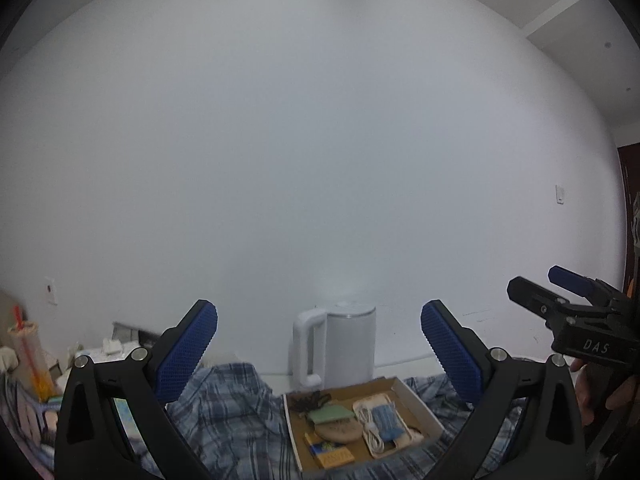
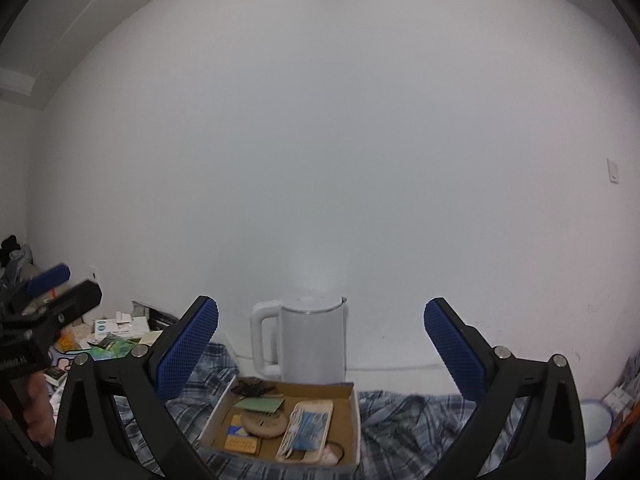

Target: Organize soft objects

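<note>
A blue-and-white plaid cloth [image 1: 224, 412] lies crumpled on the surface; in the right wrist view it [image 2: 404, 420] spreads around an open cardboard box. The box [image 1: 420, 404] [image 2: 352, 424] holds small items: a tan round pouch, a green card, white cables, a blue mask. My left gripper [image 1: 320, 344] is open and empty, held above the cloth in front of the box. My right gripper [image 2: 320, 344] is open and empty, also above the box. The right gripper shows at the right edge of the left wrist view [image 1: 556, 292].
A white electric kettle [image 1: 336, 348] [image 2: 304, 340] stands behind the box against the white wall. Clutter of boxes and papers [image 2: 116, 332] sits at the left, with a cup and straw [image 1: 28, 352]. A pale bowl [image 2: 596, 420] sits at the right.
</note>
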`<state>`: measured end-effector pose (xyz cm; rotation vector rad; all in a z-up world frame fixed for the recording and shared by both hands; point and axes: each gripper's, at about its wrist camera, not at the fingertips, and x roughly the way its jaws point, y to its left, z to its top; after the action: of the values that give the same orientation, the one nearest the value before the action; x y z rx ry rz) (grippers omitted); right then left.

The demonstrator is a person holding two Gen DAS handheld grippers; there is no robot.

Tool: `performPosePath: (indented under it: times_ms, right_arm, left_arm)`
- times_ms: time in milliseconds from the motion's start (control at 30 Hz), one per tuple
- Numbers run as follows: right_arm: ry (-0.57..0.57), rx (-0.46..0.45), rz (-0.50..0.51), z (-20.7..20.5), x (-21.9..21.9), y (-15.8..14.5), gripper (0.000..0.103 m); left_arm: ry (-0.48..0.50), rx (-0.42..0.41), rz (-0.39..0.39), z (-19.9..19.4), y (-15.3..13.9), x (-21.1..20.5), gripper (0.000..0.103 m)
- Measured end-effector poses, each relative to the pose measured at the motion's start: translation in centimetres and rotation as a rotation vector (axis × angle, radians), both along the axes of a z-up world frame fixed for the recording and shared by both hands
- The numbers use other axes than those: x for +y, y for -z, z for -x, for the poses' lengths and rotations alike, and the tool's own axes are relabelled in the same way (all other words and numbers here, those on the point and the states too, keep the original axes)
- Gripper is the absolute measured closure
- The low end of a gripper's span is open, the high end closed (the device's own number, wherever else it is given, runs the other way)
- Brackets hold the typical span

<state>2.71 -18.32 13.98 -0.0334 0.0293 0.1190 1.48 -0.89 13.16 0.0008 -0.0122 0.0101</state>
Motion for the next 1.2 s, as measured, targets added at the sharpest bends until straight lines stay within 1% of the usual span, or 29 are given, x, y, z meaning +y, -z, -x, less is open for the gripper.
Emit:
performPosePath:
  times_ms: [133,200,267,333,400,467,567,667,767,900,967,1033,1200]
  right_arm:
    - [0.007,-0.007,0.005,1.9,0.2,2.8,0.000]
    - [-0.012,-0.002,0.009,2.6,0.2,4.2,0.000]
    - [-0.022,-0.017,0.010,3.8,0.3,5.6,0.000]
    - [-0.035,-0.017,0.025,4.4,0.6,6.8,0.000]
    - [-0.020,-0.008,0.046,4.7,0.7,8.0,0.000]
    - [-0.019,-0.001,0.050,4.9,0.7,9.1,0.000]
    - [-0.011,0.007,0.038,4.8,0.3,10.5,0.000]
    - [-0.013,0.016,0.035,4.7,0.2,11.3,0.000]
    - [-0.015,0.020,0.032,4.9,0.1,12.1,0.000]
    - [-0.012,0.011,0.036,5.6,0.0,13.1,0.000]
    - [-0.029,0.024,0.040,5.5,0.0,13.7,0.000]
    - [-0.035,0.026,0.038,5.5,0.0,13.7,0.000]
    - [-0.015,0.034,0.032,5.4,-0.1,14.1,0.000]
  left_arm:
    - [-0.008,0.008,-0.004,1.9,2.7,-0.4,0.000]
    - [-0.007,0.024,0.011,2.8,3.6,-0.2,0.000]
    - [-0.002,0.037,0.035,3.3,4.8,0.2,0.000]
    - [-0.009,0.051,0.031,3.5,6.0,0.5,0.000]
    - [-0.024,0.074,0.039,3.4,7.3,1.0,0.000]
    - [-0.018,0.093,0.047,3.3,8.8,1.4,0.000]
    - [-0.038,0.100,0.019,3.3,10.5,1.4,0.000]
    - [-0.028,0.121,0.019,3.3,11.8,1.3,0.000]
    - [-0.020,0.134,0.016,3.3,12.2,1.3,0.000]
    - [-0.023,0.125,-0.002,3.5,12.8,1.0,0.000]
    - [-0.012,0.133,0.002,3.4,13.1,1.0,0.000]
    - [-0.001,0.145,0.004,3.1,13.3,1.0,0.000]
    - [-0.010,0.145,0.012,3.2,13.5,1.2,0.000]
